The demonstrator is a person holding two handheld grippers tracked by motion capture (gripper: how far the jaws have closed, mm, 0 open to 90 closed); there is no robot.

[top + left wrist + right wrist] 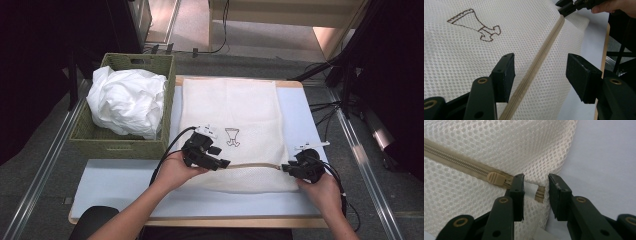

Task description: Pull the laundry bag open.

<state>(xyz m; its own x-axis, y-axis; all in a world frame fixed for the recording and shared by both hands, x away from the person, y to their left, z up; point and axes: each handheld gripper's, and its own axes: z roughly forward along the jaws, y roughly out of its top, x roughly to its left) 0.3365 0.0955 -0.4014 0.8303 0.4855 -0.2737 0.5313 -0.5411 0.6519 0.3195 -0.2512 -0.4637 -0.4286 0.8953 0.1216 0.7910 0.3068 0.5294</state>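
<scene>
A white mesh laundry bag [230, 110] lies flat on the table, with a brown emblem [474, 23] stitched on it. A beige zipper [252, 165] runs across its near part. My left gripper [225, 163] hovers at the zipper's left part. Its jaws are open and straddle the zipper [534, 72] without touching it [540, 57]. My right gripper [286, 168] is at the bag's right edge. Its jaws [536, 177] stand apart around the zipper's end tab [540, 194], with no pad pressing on it. The zipper pull [495, 178] sits just left of the left jaw.
A green woven basket [120, 145] stands left of the bag and holds a crumpled white cloth [127, 102]. A pale blue mat [115, 180] covers the table under the bag. Cables trail from both grippers toward the near edge.
</scene>
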